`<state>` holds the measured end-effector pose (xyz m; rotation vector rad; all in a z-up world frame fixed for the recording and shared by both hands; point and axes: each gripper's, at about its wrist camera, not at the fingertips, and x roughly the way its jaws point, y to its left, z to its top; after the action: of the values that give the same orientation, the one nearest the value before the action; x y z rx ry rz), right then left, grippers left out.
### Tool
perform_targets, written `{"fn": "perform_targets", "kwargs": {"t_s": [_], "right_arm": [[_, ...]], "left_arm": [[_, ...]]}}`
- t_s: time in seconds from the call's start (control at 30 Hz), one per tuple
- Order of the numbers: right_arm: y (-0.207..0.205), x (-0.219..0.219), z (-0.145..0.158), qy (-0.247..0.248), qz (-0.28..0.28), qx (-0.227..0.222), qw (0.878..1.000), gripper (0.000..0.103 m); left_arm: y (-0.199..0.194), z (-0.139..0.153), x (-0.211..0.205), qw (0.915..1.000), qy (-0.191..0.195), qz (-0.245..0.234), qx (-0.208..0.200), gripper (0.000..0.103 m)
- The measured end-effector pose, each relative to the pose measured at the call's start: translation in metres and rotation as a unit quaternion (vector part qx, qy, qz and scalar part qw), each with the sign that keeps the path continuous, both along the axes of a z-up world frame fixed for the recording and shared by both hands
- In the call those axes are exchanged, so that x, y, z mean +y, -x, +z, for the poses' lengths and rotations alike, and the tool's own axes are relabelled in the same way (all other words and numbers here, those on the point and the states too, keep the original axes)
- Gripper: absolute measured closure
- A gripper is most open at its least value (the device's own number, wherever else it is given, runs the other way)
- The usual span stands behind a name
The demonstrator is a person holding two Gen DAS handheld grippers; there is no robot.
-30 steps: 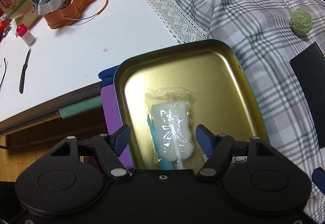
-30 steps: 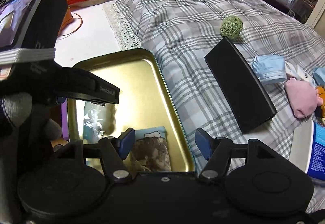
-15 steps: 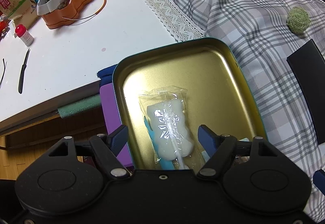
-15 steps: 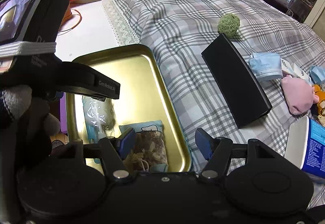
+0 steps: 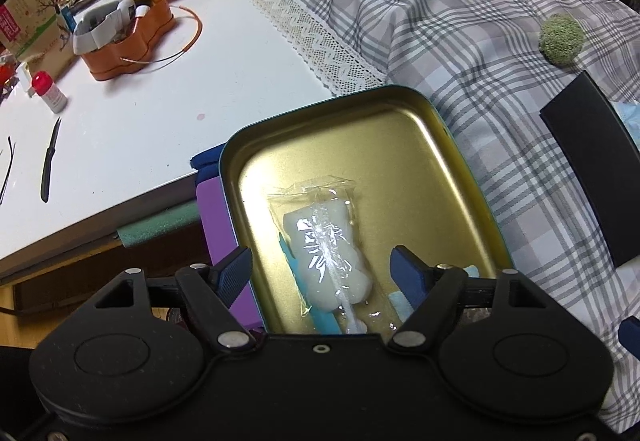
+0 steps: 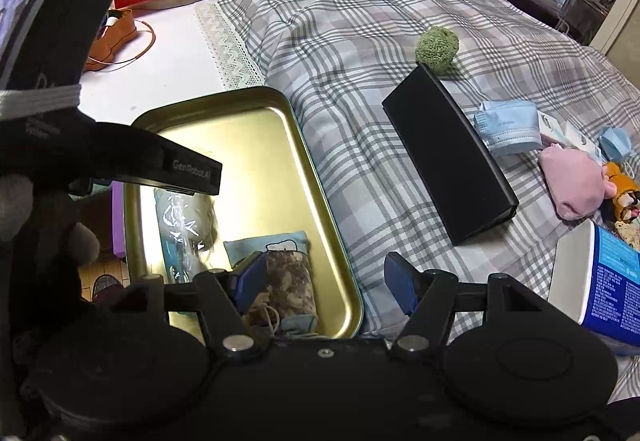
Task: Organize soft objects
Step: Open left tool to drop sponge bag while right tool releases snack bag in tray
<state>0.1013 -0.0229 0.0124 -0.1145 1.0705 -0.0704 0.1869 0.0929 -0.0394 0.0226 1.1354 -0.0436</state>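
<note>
Wrapped white sponge (image 5: 326, 253) lies flat in gold tin tray (image 5: 404, 129), beside one herb sachet (image 6: 288, 281) on a blue pouch. Left gripper (image 5: 322, 269) tilts steeply down over it, jaws wide, nothing pressed between. Right gripper (image 6: 324, 277) angled down at the tray's near corner, jaws half open and empty. Tray sits on plaid bed cover (image 5: 460, 9) beside white tabletop (image 5: 160, 101). On the bed: one green pompom (image 6: 436, 49), one black box (image 6: 448, 157), two blue masks (image 6: 508, 125), one pink plush (image 6: 572, 185).

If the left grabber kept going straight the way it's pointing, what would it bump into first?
Probably the clear-wrapped white sponge lying in the gold tin tray. It sits right between the left gripper and its open fingers, though how far below is hard to judge.
</note>
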Motion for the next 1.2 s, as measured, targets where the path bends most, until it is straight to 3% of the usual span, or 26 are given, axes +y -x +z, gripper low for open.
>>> {"fn": "perform_targets", "kwargs": {"t_s": [0.33, 1.2], "right_arm": [[0.004, -0.01, 0.002, 0.013, -0.007, -0.01, 1.0, 0.039], [0.003, -0.075, 0.007, -0.031, -0.062, -0.014, 0.998, 0.039]], "left_arm": [[0.014, 0.002, -0.018, 0.9994, 0.005, -0.034, -0.007, 0.031], [0.024, 0.013, -0.064, 0.9956, -0.001, -0.09, -0.025, 0.031]]}}
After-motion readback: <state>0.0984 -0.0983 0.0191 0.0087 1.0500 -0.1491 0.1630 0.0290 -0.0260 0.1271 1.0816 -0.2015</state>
